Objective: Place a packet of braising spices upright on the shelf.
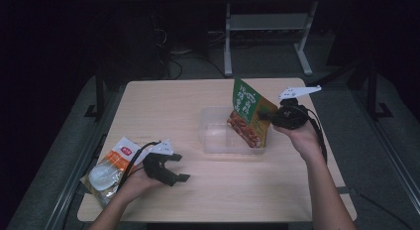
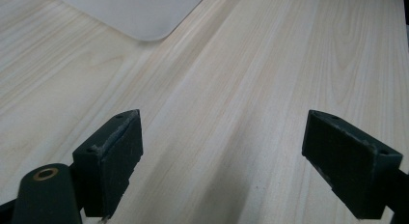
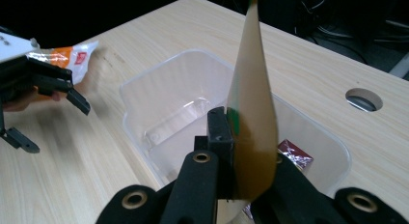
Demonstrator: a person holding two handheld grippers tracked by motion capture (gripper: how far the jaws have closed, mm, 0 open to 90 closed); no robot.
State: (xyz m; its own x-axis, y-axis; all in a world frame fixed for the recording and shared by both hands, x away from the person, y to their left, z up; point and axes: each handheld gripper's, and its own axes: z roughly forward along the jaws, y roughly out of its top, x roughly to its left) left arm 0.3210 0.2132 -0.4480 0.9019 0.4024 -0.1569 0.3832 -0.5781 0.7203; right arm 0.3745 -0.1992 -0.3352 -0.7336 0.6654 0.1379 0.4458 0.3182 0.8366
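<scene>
Now, from the high view, your right gripper (image 1: 271,116) is clamped on the green-and-orange food pouch (image 1: 250,115), holding it upright over the right end of the clear plastic tub (image 1: 210,133); your left gripper (image 1: 176,168) rests well to the tub's left, jaws spread and empty, an orange-and-white packet (image 1: 111,165) just behind its hand. In the left gripper view, bare wooden table (image 2: 251,79) lies between the wide jaws; the tub's corner (image 2: 144,16) sits ahead. In the right gripper view, the jaws pinch the pouch (image 3: 253,113) edge-on; the tub (image 3: 164,103) lies just beyond and below.
</scene>
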